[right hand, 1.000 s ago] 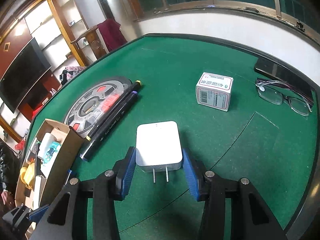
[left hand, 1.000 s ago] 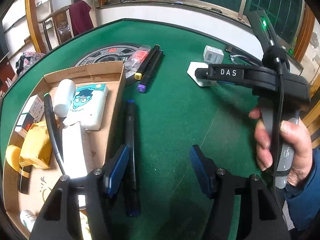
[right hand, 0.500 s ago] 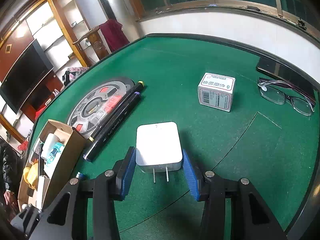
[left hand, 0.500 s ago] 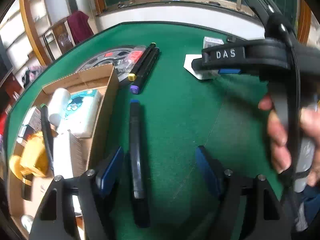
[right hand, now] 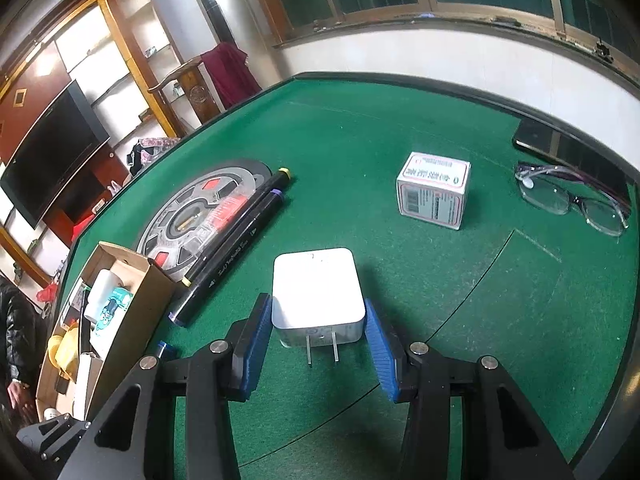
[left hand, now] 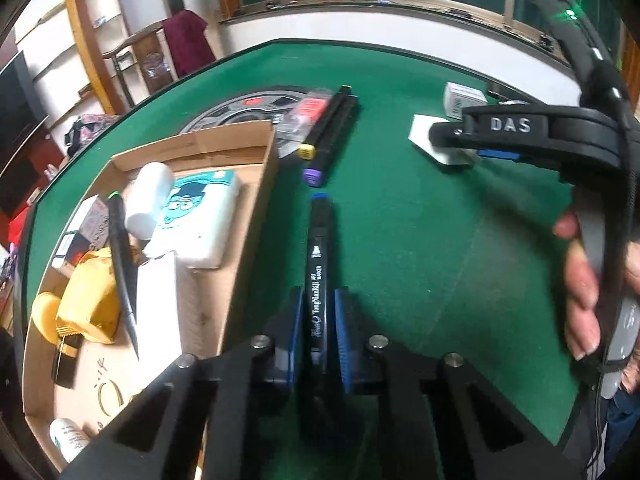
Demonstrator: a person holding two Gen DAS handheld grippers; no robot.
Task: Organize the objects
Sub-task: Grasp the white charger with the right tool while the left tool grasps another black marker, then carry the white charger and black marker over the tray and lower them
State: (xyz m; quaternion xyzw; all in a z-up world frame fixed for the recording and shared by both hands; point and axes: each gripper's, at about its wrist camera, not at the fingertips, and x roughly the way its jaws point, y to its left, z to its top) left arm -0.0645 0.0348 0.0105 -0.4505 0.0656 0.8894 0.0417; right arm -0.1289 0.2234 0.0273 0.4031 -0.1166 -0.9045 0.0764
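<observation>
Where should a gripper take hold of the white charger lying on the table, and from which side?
Grip the charger across its two flat side walls, coming from above on the prong end, as the right gripper stands now. It lies flat on the table, prongs toward the gripper, and its parallel sides sit between the open pads. Avoid the thin prongs.

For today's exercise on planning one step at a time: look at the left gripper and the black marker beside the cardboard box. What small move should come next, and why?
Probably lift the black marker slightly off the green table. The left gripper has just closed on its barrel, both pads pressing it, and the marker lies flat beside the cardboard box, whose wall stands between it and the items already inside.
</observation>
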